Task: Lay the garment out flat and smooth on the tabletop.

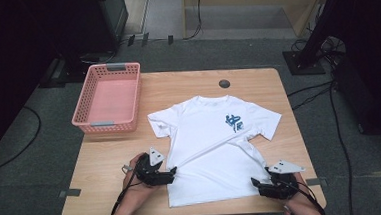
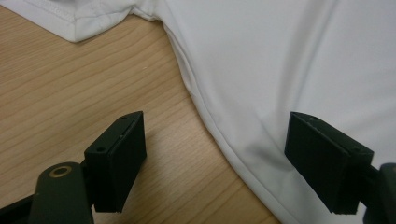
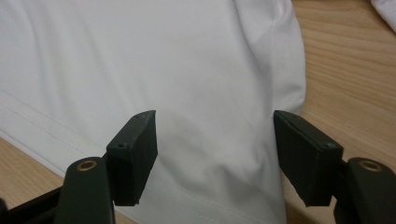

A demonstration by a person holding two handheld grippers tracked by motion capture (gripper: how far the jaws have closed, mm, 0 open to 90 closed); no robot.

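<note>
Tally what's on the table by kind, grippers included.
White T-shirt: 1
Pink basket: 1
Grippers: 2, left gripper and right gripper, both open at the shirt's lower edge
Total: 4

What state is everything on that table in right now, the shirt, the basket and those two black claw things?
T-shirt: spread flat, blue print facing up, slightly wrinkled, not gripped.
Basket: upright, empty, on the table's far left corner.
Left gripper: open, jaws astride the shirt's side edge.
Right gripper: open, jaws over the shirt's bottom corner, not pinching it.
Table: bare wood around the shirt.
</note>
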